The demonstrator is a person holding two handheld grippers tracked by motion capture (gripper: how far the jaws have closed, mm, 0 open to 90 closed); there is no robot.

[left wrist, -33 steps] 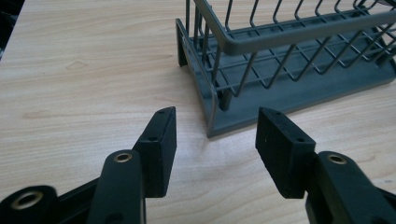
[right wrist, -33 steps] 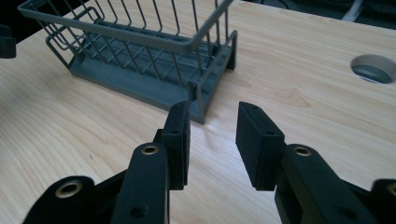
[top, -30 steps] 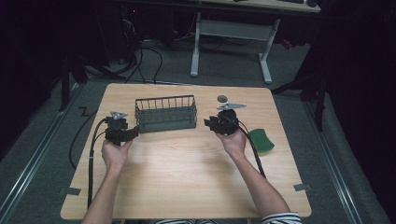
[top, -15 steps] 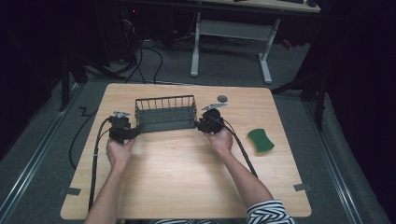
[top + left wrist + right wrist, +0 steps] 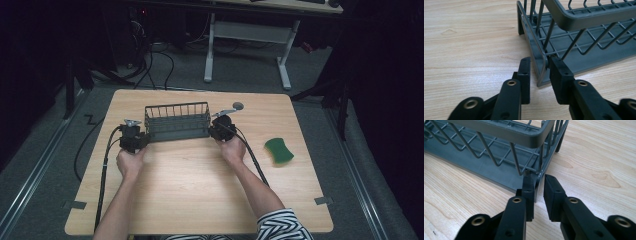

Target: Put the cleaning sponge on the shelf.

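Observation:
A grey wire basket [image 5: 177,120] stands on the wooden table [image 5: 200,200], toward its far side. My left gripper [image 5: 141,137] is at the basket's left end. In the left gripper view the jaws of my left gripper [image 5: 540,72] straddle the end wall [image 5: 537,58] at its lower corner. They have just been closing, and a slit still shows beside one pad [image 5: 526,75]. My right gripper [image 5: 214,131] is at the basket's right end. Its jaws [image 5: 537,190] have just been closing on that end wall [image 5: 539,176], one pad [image 5: 528,186] inside the basket, the other hard by outside.
A green sponge [image 5: 278,150] lies on the table to the right. A small grey round thing [image 5: 238,106] sits just behind the basket's right end. Cables trail from both grippers toward the near edge. A desk frame [image 5: 247,35] stands on the floor beyond the table.
Both grippers have moved in to the basket's two ends and sunk toward the table. The right one came in from the right. Both pairs of jaws have narrowed around the end walls.

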